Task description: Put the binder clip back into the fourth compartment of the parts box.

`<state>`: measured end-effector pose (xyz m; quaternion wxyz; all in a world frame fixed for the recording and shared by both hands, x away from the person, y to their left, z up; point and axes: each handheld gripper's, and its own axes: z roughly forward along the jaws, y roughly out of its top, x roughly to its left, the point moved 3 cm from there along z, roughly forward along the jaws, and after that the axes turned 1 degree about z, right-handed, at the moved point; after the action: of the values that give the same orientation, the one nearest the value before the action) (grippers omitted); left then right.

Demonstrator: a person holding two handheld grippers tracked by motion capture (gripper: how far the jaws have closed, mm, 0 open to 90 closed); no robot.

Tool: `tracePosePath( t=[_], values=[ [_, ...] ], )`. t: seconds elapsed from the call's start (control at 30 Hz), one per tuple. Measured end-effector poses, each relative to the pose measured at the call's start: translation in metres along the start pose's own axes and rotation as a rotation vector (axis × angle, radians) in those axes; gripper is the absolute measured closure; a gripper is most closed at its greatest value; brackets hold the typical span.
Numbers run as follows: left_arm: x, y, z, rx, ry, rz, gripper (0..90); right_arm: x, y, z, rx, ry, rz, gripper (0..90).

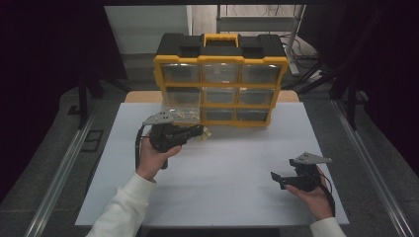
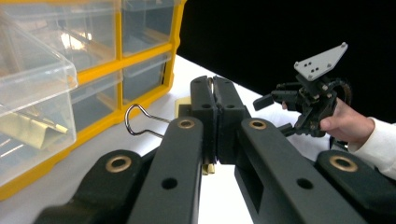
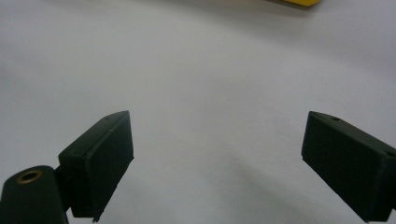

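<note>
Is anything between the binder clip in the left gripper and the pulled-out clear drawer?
Nothing visible. The left gripper is shut on the binder clip just in front of the open drawer of the yellow organizer, with bare white table between.

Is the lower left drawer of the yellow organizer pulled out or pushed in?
Pulled out. The clear drawer juts forward of the yellow organizer frame while its neighbours sit flush; the left gripper view shows it protruding, clips inside.

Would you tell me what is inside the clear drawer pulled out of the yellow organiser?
Inside the pulled-out drawer, yellowish binder clips lie on the bottom, like the clip that the left gripper holds shut. The drawer's back is cropped, so their number cannot be told.
</note>
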<state>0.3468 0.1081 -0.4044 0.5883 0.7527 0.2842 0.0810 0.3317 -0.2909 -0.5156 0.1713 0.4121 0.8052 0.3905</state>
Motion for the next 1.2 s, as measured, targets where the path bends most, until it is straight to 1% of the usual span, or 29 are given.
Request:
tracePosePath(
  t=[0.13,0.33,0.43,0.63,0.8,1.03,1.2],
  values=[
    [-0.001,0.005,-0.002,-0.031,-0.003,-0.018,88.8,0.000,0.001,-0.001,-0.008,0.000,0.000,9.5],
    [0.000,0.013,-0.006,-0.047,0.011,-0.014,88.7,0.000,0.001,-0.002,-0.009,0.000,0.002,9.5],
    [0.002,0.017,-0.009,-0.057,0.022,-0.011,88.7,0.000,0.001,-0.001,-0.009,0.000,0.001,9.5],
    [0.006,0.023,-0.012,-0.078,0.034,-0.018,88.7,-0.001,0.001,-0.001,-0.009,-0.001,0.001,9.5],
    [0.009,0.026,-0.012,-0.077,0.049,-0.020,88.7,-0.001,0.001,-0.001,-0.012,0.000,0.003,9.5],
    [0.015,0.036,-0.014,-0.084,0.079,-0.011,88.7,-0.001,0.001,-0.001,-0.011,0.000,0.002,9.5],
    [0.021,0.044,-0.014,-0.090,0.100,-0.017,88.7,-0.001,0.001,-0.001,-0.011,0.000,0.004,9.5]
  ],
)
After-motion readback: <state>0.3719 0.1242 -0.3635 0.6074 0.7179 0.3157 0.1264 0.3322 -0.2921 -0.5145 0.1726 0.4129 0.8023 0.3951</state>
